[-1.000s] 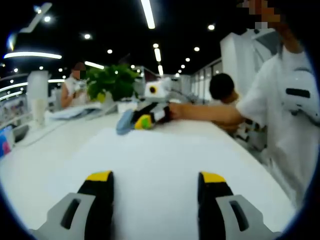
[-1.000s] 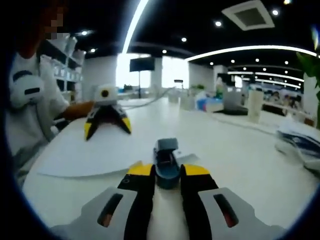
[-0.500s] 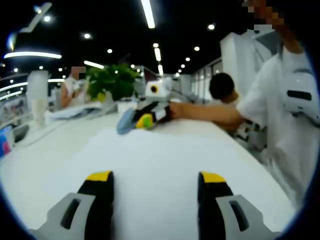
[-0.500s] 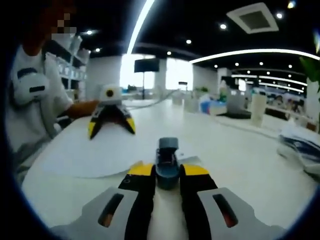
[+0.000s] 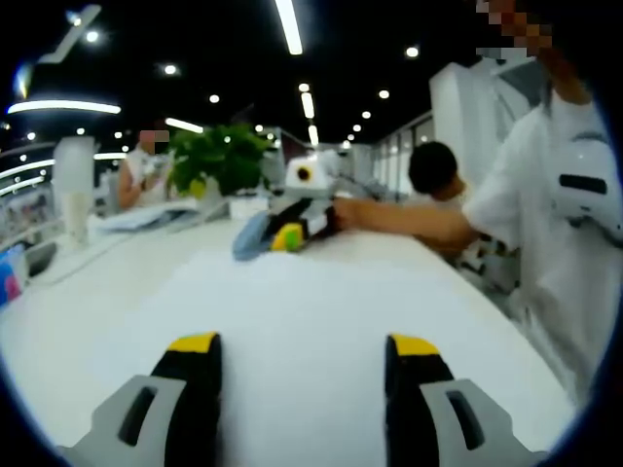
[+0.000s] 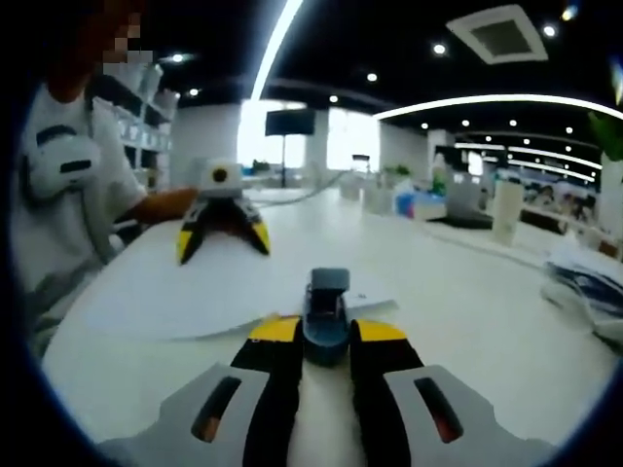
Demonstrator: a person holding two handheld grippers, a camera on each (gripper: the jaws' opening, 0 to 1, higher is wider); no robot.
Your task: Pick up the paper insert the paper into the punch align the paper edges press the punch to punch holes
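Paper [image 5: 302, 321]: white sheet, laid flat on the white table [image 6: 506, 302] near the person's edge. Punch [image 6: 326, 309]: blue-grey, clenched between the right gripper's [image 6: 324, 332] jaws, seated on the sheet's edge. Left gripper [image 5: 304, 342]: jaws spread wide, nothing grasped, held over the paper.

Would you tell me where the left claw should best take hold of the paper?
Probably the paper's near edge, coming in low and flat along the table. The sheet lies flat between the open left claw's jaws; its far end sits by the punch.
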